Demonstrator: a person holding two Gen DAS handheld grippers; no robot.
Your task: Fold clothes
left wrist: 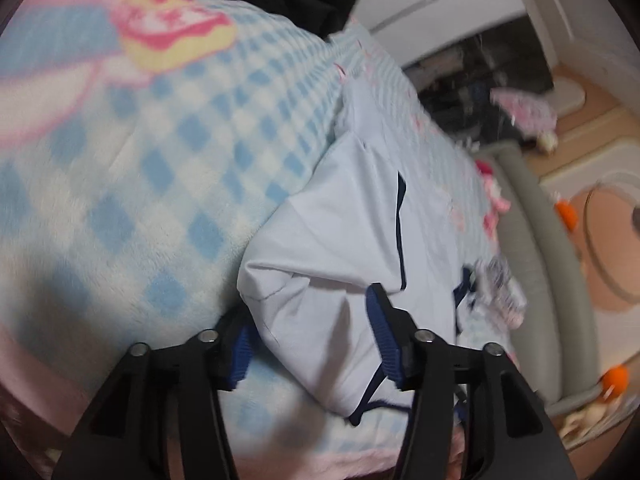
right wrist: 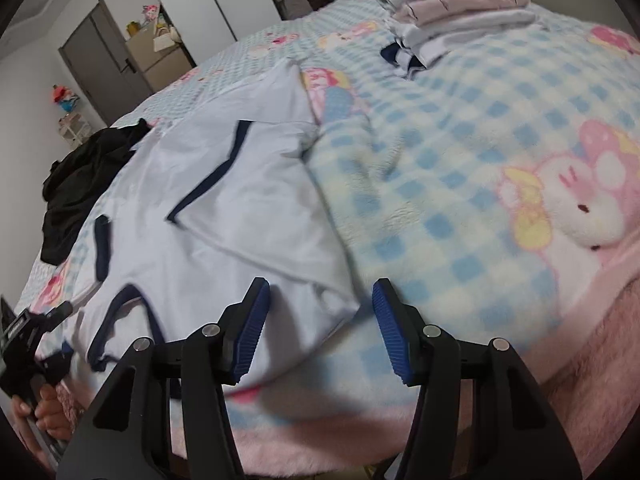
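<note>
Blue-padded fingers of the right gripper stand apart over the near corner of the shirt, pads not pressing cloth; the corner lies between them, nearer the left-hand pad. The left gripper is likewise open, with the shirt bunched between its jaws. One pad seems to brush the fabric, though blur makes that uncertain.

The shirt, pale with navy trim, lies partly folded on the checked blanket covering the bed, its near edge close to the blanket's pink border.

By my judgement the step in hand is taking or releasing the near edge between folds. To do it well, each gripper should pinch only the top layers at a corner, both at matching spots along the hem. The lift should be even, so the navy trim stays straight and the fold lands square rather than skewed.

Only the right view shows the folded stack at the far end of the bed, a black garment beside the shirt, and the hand holding the other gripper. Only the left view shows the bed's grey side rail and the floor beyond.
</note>
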